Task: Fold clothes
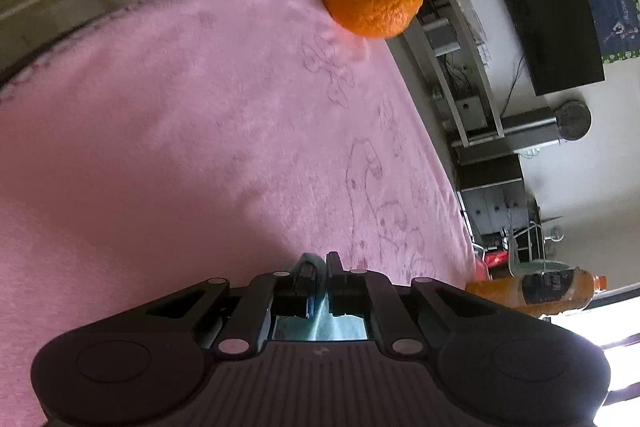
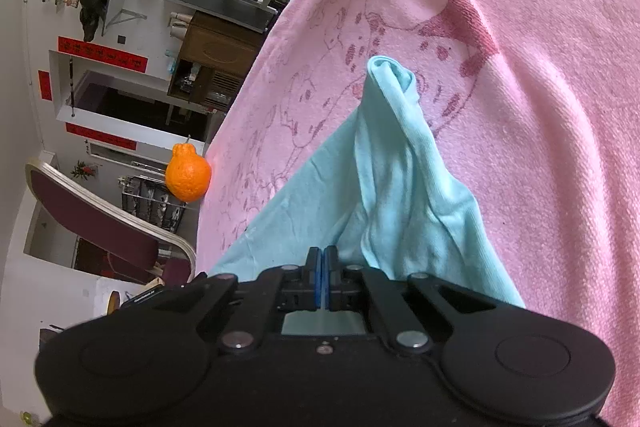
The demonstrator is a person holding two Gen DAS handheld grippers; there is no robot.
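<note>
Both grippers, left [image 1: 319,269] and right [image 2: 322,259], pinch the pale blue garment [image 2: 400,163] tight above the pink blanket [image 2: 540,107]; I'd keep the held edge taut and level while folding.

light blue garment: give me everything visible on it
The light blue garment looks like thin, soft knit, plain, creased and bunched into a raised twisted peak. It drapes over the pink blanket. The right gripper is shut on its near edge; the left gripper pinches a sliver of the same fabric.
</note>
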